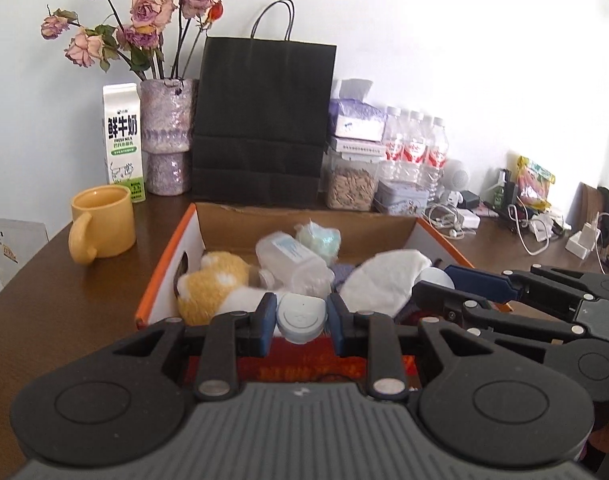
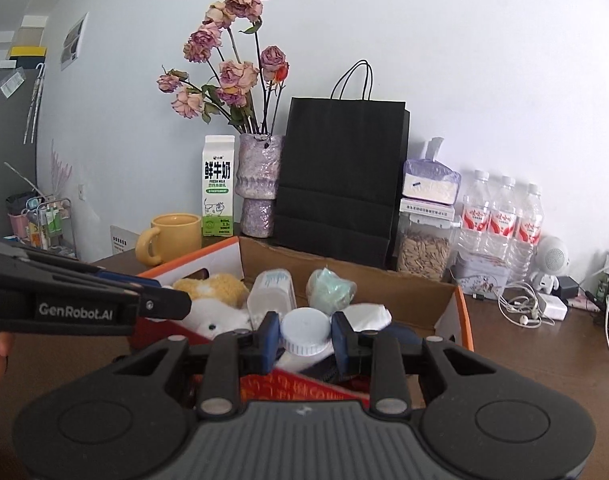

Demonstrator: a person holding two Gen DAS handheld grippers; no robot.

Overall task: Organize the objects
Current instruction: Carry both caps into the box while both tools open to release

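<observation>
Left wrist view: the left gripper (image 1: 300,322) is holding a small pale-blue rounded device (image 1: 301,317), its 2 blue pads (image 1: 267,316) pressing on the device's 2 sides at a narrow opening. The device is sitting directly between the fingertips, its rounded end hanging below them and its flat face turned toward the camera. Its long axis cannot be told from this angle.

Right wrist view: the right gripper (image 2: 305,334) is clamping a white ribbed-cap jar (image 2: 306,334), with the cap caught between the pads (image 2: 269,334) and the jar body extending down and toward the camera. The jar's long axis is running roughly upright, across the line of the fingers.

Both held things are hanging just above and in front of the open cardboard box (image 1: 304,222), which is lying straight ahead of both pairs of fingers. Beyond the fingertips, inside the box, are lying a yellow plush toy (image 1: 210,286), a clear plastic bottle (image 1: 290,262) on its side, and a white cloth (image 1: 384,280).

The 2 grippers are standing side by side and close, the right one (image 1: 484,284) just to the right of the left fingers. Judged from this, each hand is already loaded, so the coming move probably turns on where each thing is to be set down, and neither hand looks clearly nearer to the table (image 1: 64,300) outside the box.
</observation>
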